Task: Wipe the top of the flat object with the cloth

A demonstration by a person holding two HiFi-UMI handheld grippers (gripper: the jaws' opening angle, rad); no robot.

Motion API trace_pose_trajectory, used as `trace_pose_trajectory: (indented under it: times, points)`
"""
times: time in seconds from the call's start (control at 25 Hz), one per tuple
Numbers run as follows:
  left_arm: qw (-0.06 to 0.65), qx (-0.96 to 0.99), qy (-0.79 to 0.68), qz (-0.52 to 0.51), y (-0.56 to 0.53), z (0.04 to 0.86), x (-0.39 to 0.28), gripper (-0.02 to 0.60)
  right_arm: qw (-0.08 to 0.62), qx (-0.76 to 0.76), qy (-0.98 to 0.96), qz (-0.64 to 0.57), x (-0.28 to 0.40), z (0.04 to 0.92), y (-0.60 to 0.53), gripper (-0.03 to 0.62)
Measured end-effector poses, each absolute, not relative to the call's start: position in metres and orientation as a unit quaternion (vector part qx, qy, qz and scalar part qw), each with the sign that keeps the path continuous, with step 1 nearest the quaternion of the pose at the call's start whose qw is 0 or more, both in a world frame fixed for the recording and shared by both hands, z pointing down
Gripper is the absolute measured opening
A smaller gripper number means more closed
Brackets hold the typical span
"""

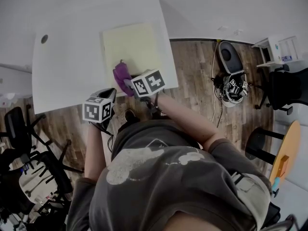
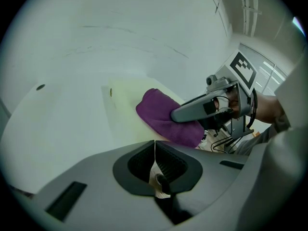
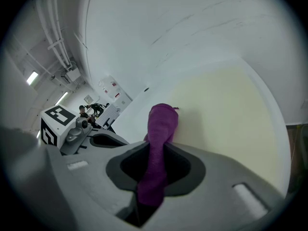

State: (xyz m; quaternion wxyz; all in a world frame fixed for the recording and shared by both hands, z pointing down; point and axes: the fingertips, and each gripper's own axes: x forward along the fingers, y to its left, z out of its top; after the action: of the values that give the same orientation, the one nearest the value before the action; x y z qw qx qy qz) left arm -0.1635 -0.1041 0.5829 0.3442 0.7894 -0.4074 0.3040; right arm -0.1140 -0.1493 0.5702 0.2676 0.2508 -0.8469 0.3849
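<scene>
Right gripper [image 3: 155, 170] clamped on cloth [image 1: 121, 73]. Cloth sat on near edge of mat [image 1: 134, 44], about 6 o'clock. Left gripper [image 2: 155, 161] closed, empty, by table [image 1: 67, 71] edge at 7 o'clock. Wipe probably barely begun; mat toward 12 o'clock left to do.

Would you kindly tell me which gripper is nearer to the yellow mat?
Right. The right gripper holds the purple cloth on the yellow mat; the left gripper, shut, is off the mat by the table edge.
</scene>
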Motion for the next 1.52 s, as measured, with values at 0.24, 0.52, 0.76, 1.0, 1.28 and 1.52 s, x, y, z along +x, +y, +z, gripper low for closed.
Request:
trace_pose_trajectory:
  times: [0.24, 0.52, 0.76, 1.0, 1.28, 1.52]
  points:
    - [0.343, 0.778, -0.423, 0.314, -0.104, 0.585, -0.160, 0.011, 0.260, 0.268, -0.841, 0.391, -0.078, 0.572, -0.155, 0.075]
    - [0.344, 0.766, -0.443, 0.314, -0.105, 0.587, -0.160, 0.011, 0.252, 0.279, -0.838, 0.395, -0.047, 0.573, -0.164, 0.075]
    - [0.346, 0.759, -0.457, 0.309, -0.105, 0.588, -0.160, 0.011, 0.242, 0.291, -0.835, 0.400, -0.016, 0.575, -0.172, 0.075]
    - [0.349, 0.753, -0.467, 0.303, -0.106, 0.589, -0.159, 0.011, 0.234, 0.302, -0.830, 0.406, 0.012, 0.575, -0.182, 0.075]
    - [0.353, 0.746, -0.475, 0.304, -0.106, 0.590, -0.162, 0.011, 0.213, 0.323, -0.822, 0.418, 0.040, 0.575, -0.187, 0.075]
    - [0.346, 0.739, -0.495, 0.298, -0.109, 0.584, -0.162, 0.011, 0.213, 0.326, -0.819, 0.421, 0.060, 0.579, -0.187, 0.075]
